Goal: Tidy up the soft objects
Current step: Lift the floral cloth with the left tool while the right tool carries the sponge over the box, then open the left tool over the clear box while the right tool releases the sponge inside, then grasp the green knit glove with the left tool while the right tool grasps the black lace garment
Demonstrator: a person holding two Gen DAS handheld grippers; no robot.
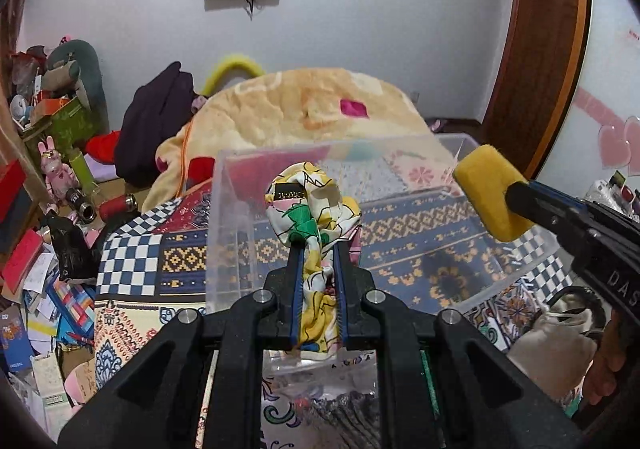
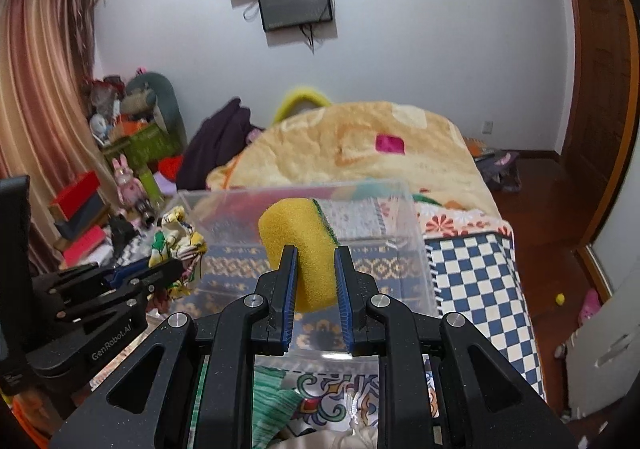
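Altogether two soft things are in play, one per gripper, above a single clear plastic bin that sits on the patterned bedspread. The left gripper has its two fingers clamped on one floral cloth, a bundle printed in yellow, green and white; its long axis runs straight along the fingers, the bunched head pointing forward past the tips and over the bin, the tail trailing back between the blue pads toward the camera. The right gripper pinches one yellow sponge with a green scouring layer on its far right side. The sponge's long axis also runs along the fingers, rising forward, and its rounded free end points toward the far wall of the bin. From the left wrist view the sponge hangs over the bin's right rim, well apart from the cloth. One orange blanket is heaped behind the bin.
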